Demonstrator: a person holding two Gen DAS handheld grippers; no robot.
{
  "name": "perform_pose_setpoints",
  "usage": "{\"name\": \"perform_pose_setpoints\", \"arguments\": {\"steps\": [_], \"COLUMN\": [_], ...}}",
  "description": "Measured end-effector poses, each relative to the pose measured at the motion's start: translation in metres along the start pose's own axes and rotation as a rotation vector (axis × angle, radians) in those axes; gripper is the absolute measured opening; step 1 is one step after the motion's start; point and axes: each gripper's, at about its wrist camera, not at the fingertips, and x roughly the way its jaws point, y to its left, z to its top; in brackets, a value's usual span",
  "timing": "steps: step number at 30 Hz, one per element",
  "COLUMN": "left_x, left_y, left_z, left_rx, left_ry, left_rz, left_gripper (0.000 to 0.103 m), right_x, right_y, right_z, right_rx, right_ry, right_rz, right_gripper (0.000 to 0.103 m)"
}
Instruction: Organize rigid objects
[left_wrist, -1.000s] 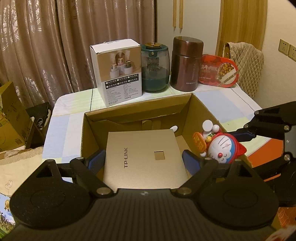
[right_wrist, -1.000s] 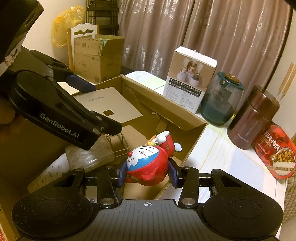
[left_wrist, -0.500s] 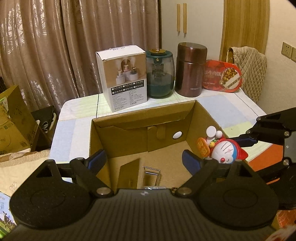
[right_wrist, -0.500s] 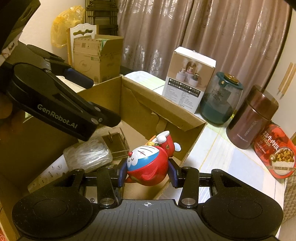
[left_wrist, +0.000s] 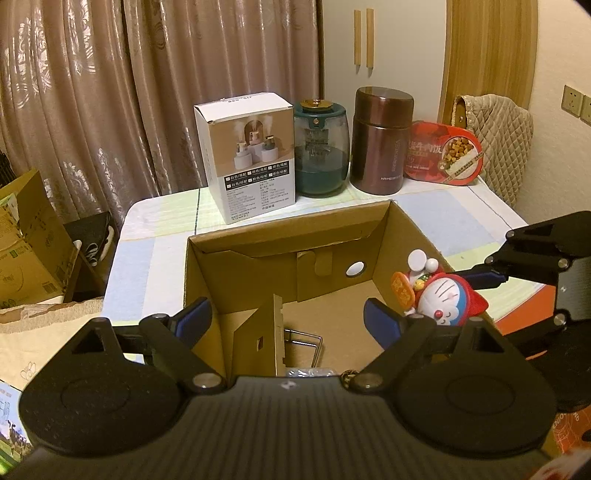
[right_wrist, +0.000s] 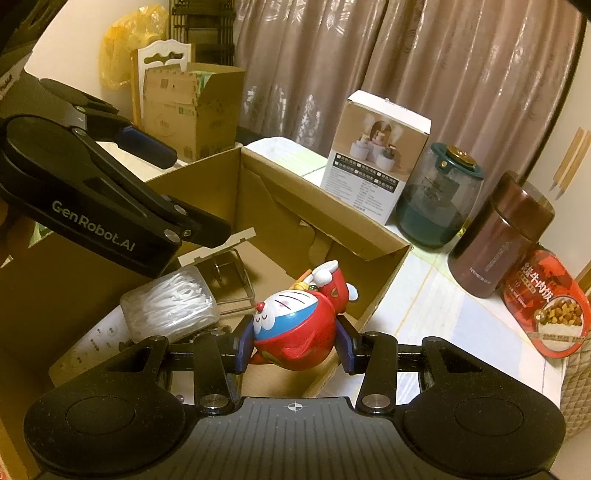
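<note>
Table (left_wrist: 155, 236): carrying the open box at the near side and a row of four items at the far edge, in front of the curtains
Cardboard box (left_wrist: 291, 229): sitting open-topped on the striped tablecloth, flaps folded inward, a round hole showing in the far inner wall
White product carton (left_wrist: 245, 157): standing upright behind the box, leftmost in the row
Teal glass jar (left_wrist: 320, 147): standing just beside the carton, gold knob on top
Brown steel canister (left_wrist: 382, 142): standing just beside the jar, lid on
Red beef-rice meal tub (left_wrist: 443, 153): leaning on edge beside the canister, printed lid facing forward
Left gripper (left_wrist: 288, 321): hovering over the near part of the box, blue pads spread wide apart, gripping nothing
Right gripper (right_wrist: 293, 341): clamping the toy from both sides, hanging above the box's right corner
Flat tan carton (left_wrist: 267, 338): standing on edge inside the box between the left gripper's pads, not touching them
Doraemon figure (right_wrist: 295, 321): being held in the right gripper over the box's right rim, red suit, face tilting left in the right wrist view
Cotton-swab case (right_wrist: 170, 302): lying on the box floor, clear plastic, partly resting on a white remote (right_wrist: 92, 345)
Wire stand (right_wrist: 231, 275): lying on the box floor just beside the swab case
</note>
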Motion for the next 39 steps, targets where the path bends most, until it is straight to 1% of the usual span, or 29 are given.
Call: {"name": "perform_pose_setpoints", "arguments": {"steps": [3,7,9,15,18,21,25,29,31,34,39], "left_x": [0.0,-0.001,-0.003,-0.016,-0.029,-0.05,-0.086,-0.126,-0.147,-0.176,-0.215], "left_y": [0.0,0.001,0.0,-0.001,-0.002,-0.001,-0.005,-0.014,-0.021,-0.031,-0.048], "left_z": [0.0,-0.001,-0.001,-0.003,-0.007,-0.011,-0.02,-0.035,-0.045,-0.063,-0.098], "left_rx": [0.0,0.002,0.0,-0.025,-0.046,-0.085,-0.138,-0.175,-0.177,-0.185,-0.225], "left_ry": [-0.001,-0.006,-0.01,-0.025,-0.036,-0.055,-0.077,-0.101,-0.11,-0.121,-0.102], "left_rz": [0.003,0.007,0.01,0.005,-0.001,-0.009,0.002,-0.004,-0.007,-0.005,0.013], "left_gripper": [0.087,0.087,0.087,0.087,0.087,0.088,0.093,0.098,0.099,0.1,0.102], "right_x": [0.0,-0.003,-0.006,-0.02,-0.038,-0.063,-0.101,-0.137,-0.152,-0.174,-0.204], "right_y": [0.001,-0.001,-0.002,-0.009,-0.01,-0.008,0.002,0.015,0.02,0.036,0.062], "right_z": [0.0,0.001,0.002,0.0,-0.001,-0.002,-0.01,-0.024,-0.035,-0.052,-0.084], "right_rx": [-0.011,-0.022,-0.02,0.026,0.051,0.097,0.196,0.303,0.373,0.429,0.523], "right_ry": [-0.016,-0.045,-0.047,-0.065,-0.083,-0.107,-0.117,-0.11,-0.109,-0.098,-0.089], "right_rz": [-0.011,-0.05,-0.065,-0.077,-0.08,-0.077,-0.063,-0.045,-0.017,0.0,0.02], "right_gripper": [0.042,0.043,0.048,0.053,0.055,0.059,0.066,0.073,0.075,0.077,0.079]}}
